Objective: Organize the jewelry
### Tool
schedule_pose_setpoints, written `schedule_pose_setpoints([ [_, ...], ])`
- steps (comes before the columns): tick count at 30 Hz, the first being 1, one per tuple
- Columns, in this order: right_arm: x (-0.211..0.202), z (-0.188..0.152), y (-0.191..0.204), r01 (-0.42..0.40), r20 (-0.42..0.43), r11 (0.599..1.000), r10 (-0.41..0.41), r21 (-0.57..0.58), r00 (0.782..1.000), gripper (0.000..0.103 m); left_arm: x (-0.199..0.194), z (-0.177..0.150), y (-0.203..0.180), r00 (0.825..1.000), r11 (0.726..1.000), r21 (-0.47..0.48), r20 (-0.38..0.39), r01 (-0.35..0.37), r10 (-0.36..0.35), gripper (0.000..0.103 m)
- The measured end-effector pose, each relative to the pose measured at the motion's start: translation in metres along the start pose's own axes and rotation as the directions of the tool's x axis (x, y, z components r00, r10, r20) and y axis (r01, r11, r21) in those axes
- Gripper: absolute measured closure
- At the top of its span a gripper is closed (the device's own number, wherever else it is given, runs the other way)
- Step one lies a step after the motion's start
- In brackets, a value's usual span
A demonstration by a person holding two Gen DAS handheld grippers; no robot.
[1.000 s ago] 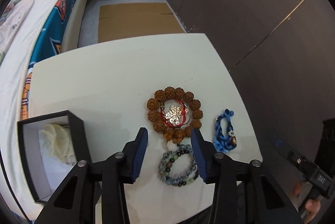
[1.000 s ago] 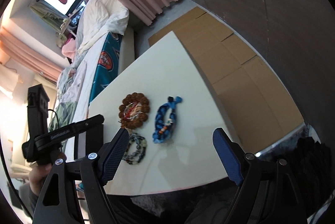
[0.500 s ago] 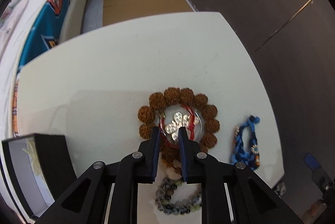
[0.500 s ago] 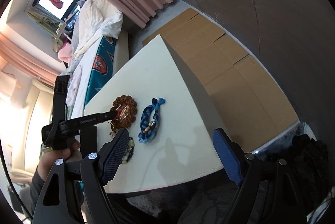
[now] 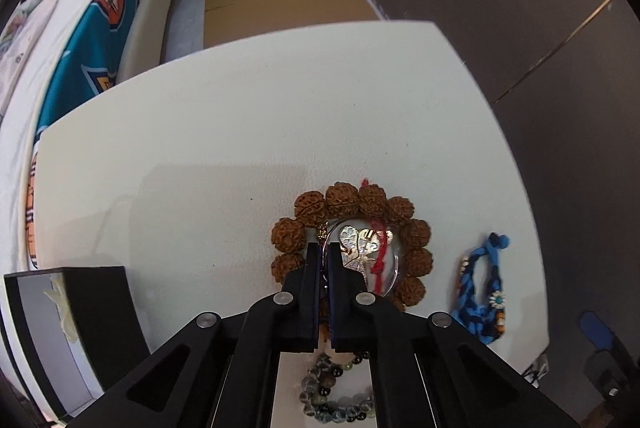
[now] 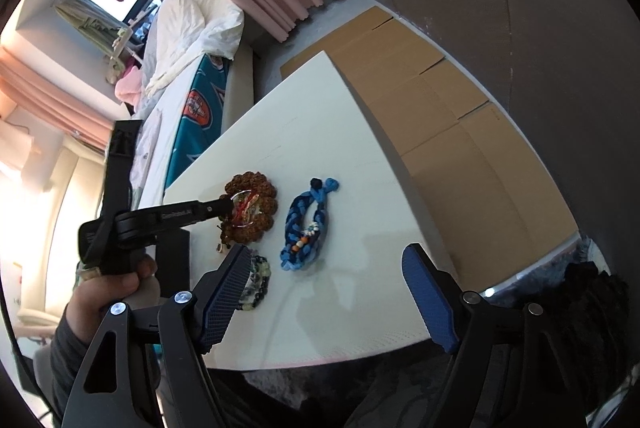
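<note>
My left gripper (image 5: pixel 325 252) is shut on the rim of a clear round pendant case (image 5: pixel 366 252) with a silver charm and red cord, lying inside a brown seed-bead bracelet (image 5: pixel 352 200) on the white table (image 5: pixel 240 148). A dark glass-bead bracelet (image 5: pixel 332 396) lies under the fingers. A blue braided bracelet (image 5: pixel 486 292) lies to the right. In the right wrist view my right gripper (image 6: pixel 324 292) is open and empty above the table's near edge, with the blue braided bracelet (image 6: pixel 308 224), the seed-bead bracelet (image 6: pixel 252 212) and the left gripper (image 6: pixel 228 206) ahead.
An open black jewelry box (image 5: pixel 68 332) with a white lining stands at the table's near left corner. A bed (image 5: pixel 80 28) runs along the left. Flattened cardboard (image 6: pixel 440 116) covers the floor past the table. A dark wall is at the right.
My left gripper moved forward and down over the seed-bead bracelet, then closed from wide open onto the edge of the pendant case. My right gripper stayed open and shifted only a little.
</note>
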State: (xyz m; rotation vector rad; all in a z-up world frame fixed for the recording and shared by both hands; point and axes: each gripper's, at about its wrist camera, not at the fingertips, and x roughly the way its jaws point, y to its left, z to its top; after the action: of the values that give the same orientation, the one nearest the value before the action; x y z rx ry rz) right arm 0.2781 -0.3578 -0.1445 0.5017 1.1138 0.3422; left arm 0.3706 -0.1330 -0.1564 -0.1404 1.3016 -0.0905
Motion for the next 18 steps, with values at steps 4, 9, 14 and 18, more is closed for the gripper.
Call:
schedule_pose_setpoints([
  [4,0.01,0.003,0.007,-0.017,-0.021,1.0,0.017,-0.004,1.0,0.028,-0.015,0.002,0.002,0.999,0.999,0.006,0.028,0.036,-0.036,0.101],
  [9,0.029,0.009,0.01,-0.022,-0.06,1.0,0.023,0.013,0.998,0.03,-0.041,0.003,0.006,0.995,0.998,0.008,0.073,0.064,-0.065,0.101],
  [14,0.053,0.011,0.022,0.015,-0.118,1.0,-0.016,-0.018,0.993,0.035,-0.073,0.0,0.017,0.988,0.996,0.002,0.123,0.093,-0.092,0.101],
  [18,0.073,0.011,0.029,0.056,-0.162,0.998,-0.06,-0.031,0.985,0.048,-0.1,-0.003,0.024,0.98,0.995,0.005,0.169,0.104,-0.104,0.101],
])
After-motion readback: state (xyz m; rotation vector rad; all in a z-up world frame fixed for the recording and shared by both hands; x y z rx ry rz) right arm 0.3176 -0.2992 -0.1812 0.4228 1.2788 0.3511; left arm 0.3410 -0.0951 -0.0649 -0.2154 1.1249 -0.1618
